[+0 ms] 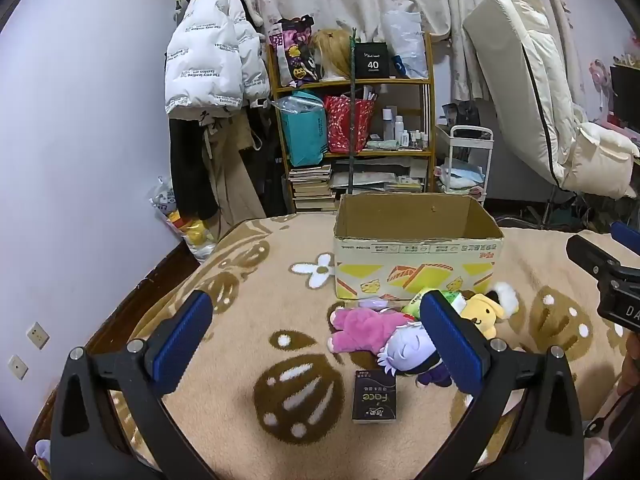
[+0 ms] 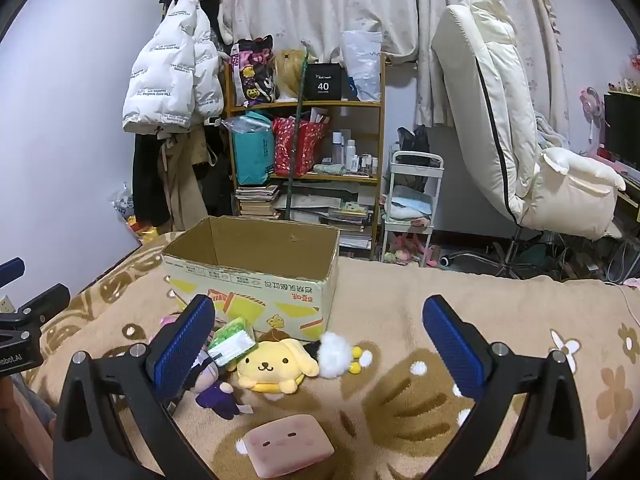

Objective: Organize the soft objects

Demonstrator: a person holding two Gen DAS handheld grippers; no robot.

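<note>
Both claws — left claw and right claw — hang spread wide with nothing between their pads, above the blanket-covered bed. The soft toys lie in a cluster just in front of the open cardboard box: a yellow dog plush, a pink plush, a purple-haired doll — and a pink square cushion lies apart, nearer the right claw.

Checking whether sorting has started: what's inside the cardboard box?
The cardboard box is open on top; only its bare inner walls show, with no toys visible. Its floor is hidden behind the near wall. The yellow dog plush lies outside, in front.
</note>
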